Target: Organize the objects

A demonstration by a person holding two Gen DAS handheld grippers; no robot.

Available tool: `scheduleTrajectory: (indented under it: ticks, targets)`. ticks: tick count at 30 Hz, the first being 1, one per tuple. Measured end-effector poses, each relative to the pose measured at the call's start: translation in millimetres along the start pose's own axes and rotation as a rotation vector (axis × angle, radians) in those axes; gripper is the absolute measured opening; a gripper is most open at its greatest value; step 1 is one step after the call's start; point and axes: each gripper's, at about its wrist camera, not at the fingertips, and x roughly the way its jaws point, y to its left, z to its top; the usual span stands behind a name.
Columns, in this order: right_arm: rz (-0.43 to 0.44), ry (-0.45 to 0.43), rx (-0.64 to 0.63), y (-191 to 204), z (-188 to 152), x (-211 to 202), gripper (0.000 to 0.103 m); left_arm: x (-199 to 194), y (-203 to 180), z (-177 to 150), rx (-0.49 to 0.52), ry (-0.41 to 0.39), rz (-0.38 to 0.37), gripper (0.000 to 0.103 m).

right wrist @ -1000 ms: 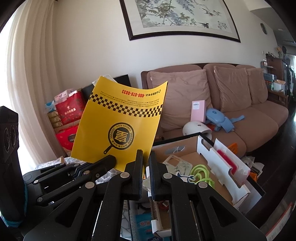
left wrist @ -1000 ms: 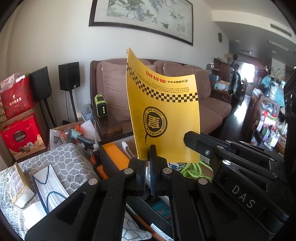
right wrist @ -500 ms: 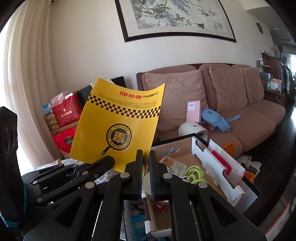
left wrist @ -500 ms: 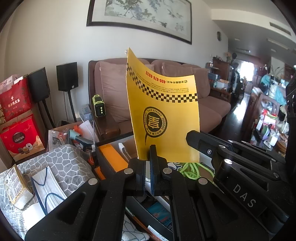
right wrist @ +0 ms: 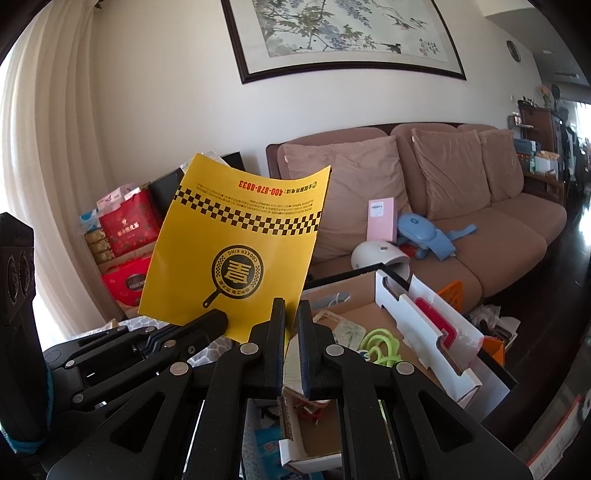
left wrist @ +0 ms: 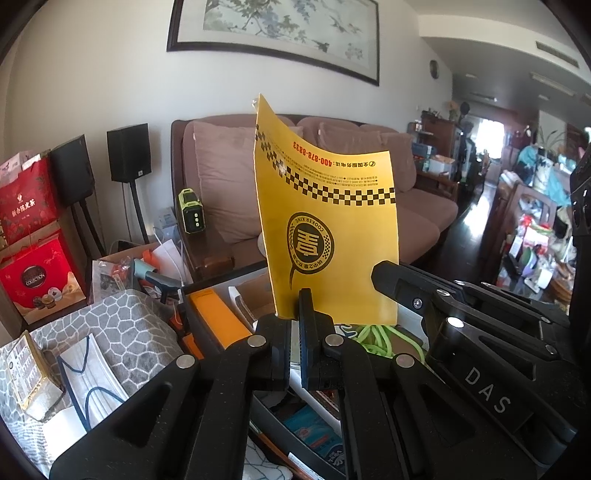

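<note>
A long brown fabric sofa [right wrist: 424, 206] with loose cushions stands against the white wall, and it serves as the landmark. Above the sofa hangs a wide dark-framed ink painting of branches [right wrist: 343, 33]. In front of the sofa sits an open brown cardboard box [right wrist: 354, 314] holding a bright green looped cord [right wrist: 380, 345]. Held upright in front of the sofa, above that box, is the yellow paper leaflet with a black checkered band and a frying-pan logo [left wrist: 328, 236]; its print reads upside down and its top edge curls. The black left gripper [left wrist: 293, 314] is clamped on the leaflet's lower edge, near one bottom corner. The black right gripper [right wrist: 291, 317] pinches the same lower edge at the other corner, its jaws nearly together on the sheet. On the sofa seat lie a white dome-shaped device [right wrist: 378, 254] and, beside it, a small pink upright box [right wrist: 380, 218]. Left of the sofa stand two black speakers on stands [left wrist: 129, 153].
</note>
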Motion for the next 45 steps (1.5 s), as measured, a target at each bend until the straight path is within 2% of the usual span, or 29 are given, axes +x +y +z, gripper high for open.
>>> scheduleTrajectory:
  ticks: [41,45]
  targets:
    - [-0.037,-0.006,0.022,-18.6,4.2,-7.2,0.005,9.3,-18.6,7.9,-0.006,0.007,-0.034,0.003]
    - [-0.087,-0.020,-0.003,-18.9,5.2,-10.1,0.005,11.7,-20.9,7.9,0.001,0.010,-0.020,0.002]
